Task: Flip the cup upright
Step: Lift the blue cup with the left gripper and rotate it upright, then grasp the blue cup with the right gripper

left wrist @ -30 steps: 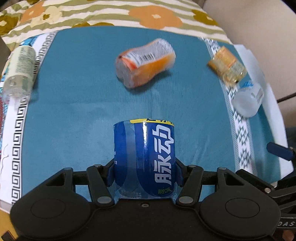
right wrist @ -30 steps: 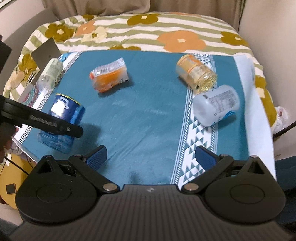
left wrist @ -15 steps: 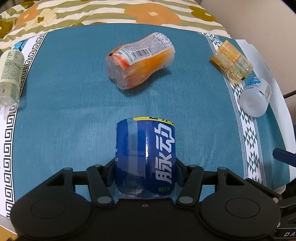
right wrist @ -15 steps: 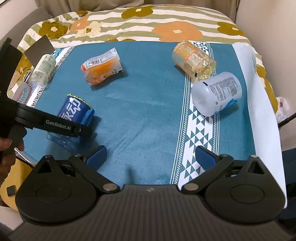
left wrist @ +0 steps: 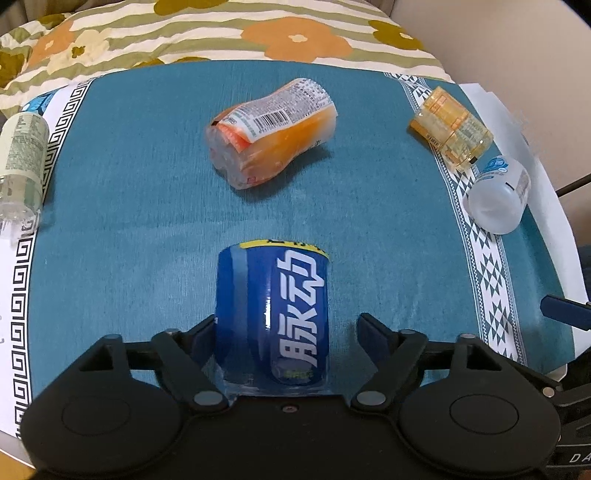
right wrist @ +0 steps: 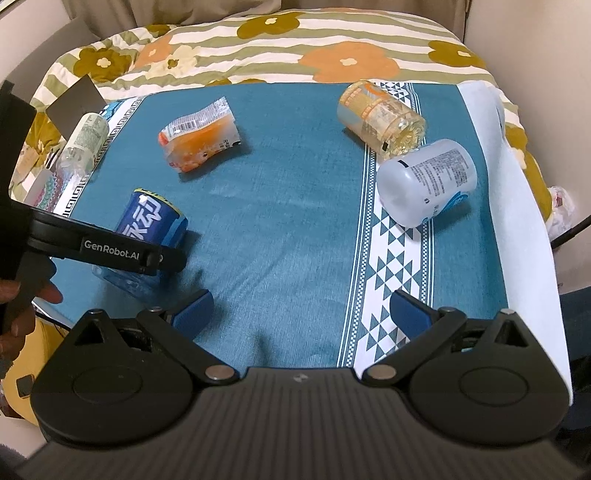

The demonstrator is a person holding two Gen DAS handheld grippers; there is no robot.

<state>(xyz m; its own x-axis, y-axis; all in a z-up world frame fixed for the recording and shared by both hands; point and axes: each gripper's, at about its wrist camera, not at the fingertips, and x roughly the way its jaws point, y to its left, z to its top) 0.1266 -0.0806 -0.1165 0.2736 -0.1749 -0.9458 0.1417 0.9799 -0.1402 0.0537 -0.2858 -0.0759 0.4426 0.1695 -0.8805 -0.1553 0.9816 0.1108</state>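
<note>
The blue cup [left wrist: 273,314] with white lettering stands between the fingers of my left gripper [left wrist: 288,332] on the teal cloth [left wrist: 147,221]. The left finger touches it and the right finger stands apart from it, so the jaws are open. The right wrist view shows the same cup [right wrist: 151,229] at the left with the left gripper's arm [right wrist: 107,249] across it. My right gripper [right wrist: 301,314] is open and empty above the cloth's near edge.
Four other cut-bottle cups lie on their sides: an orange one [left wrist: 273,133], an amber one [left wrist: 450,127], a white one [left wrist: 498,199] at the right, and a pale green one [left wrist: 22,162] at the left edge. A flowered blanket [left wrist: 258,33] lies behind.
My left gripper's jaws have opened off the blue cup, with the right finger now apart from it. The cup rests lower on the cloth. My right gripper stays open.
</note>
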